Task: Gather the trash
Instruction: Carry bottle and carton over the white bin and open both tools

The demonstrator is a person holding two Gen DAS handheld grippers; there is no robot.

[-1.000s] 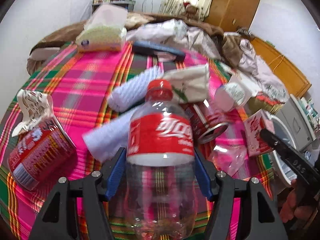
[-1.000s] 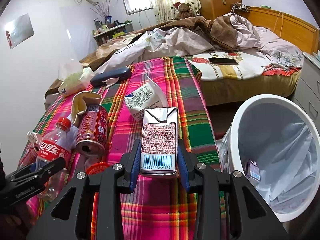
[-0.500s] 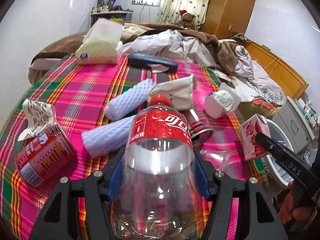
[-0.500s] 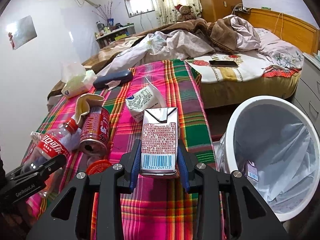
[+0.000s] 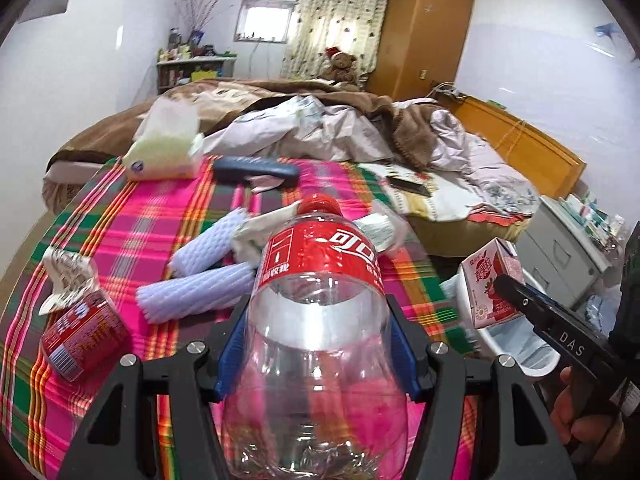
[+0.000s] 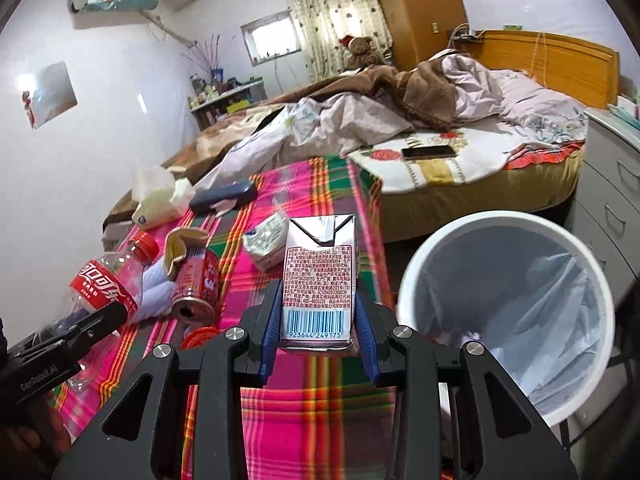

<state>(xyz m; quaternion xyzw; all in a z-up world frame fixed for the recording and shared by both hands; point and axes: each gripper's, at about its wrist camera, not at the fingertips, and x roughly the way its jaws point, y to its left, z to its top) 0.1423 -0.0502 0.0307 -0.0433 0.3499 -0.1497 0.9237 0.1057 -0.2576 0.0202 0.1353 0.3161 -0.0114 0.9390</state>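
My left gripper [image 5: 316, 320] is shut on a clear cola bottle [image 5: 316, 264] with a red label and cap, held off the plaid cloth with its cap pointing away. The right wrist view shows the same bottle [image 6: 106, 284] at the left. My right gripper [image 6: 318, 312] is shut on a pink drink carton [image 6: 320, 264], upright, barcode side facing the camera. The carton [image 5: 486, 284] also shows at the right of the left wrist view. A white trash bin [image 6: 440, 248] lined with a pale bag stands on the floor just right of the carton.
On the plaid table cloth [image 5: 132, 240] lie a red noodle cup [image 5: 80, 332], two white foam nets [image 5: 200, 292], a red can [image 6: 196, 284], a crumpled white pouch [image 6: 266, 242], a tissue pack [image 5: 164, 148] and a dark case [image 5: 256, 168]. A bed with a phone [image 6: 428, 152] lies beyond.
Both grippers have risen with their loads. The bottle has come up off the cloth and tilted forward. The carton has moved nearer the bin, which looms larger at the right.
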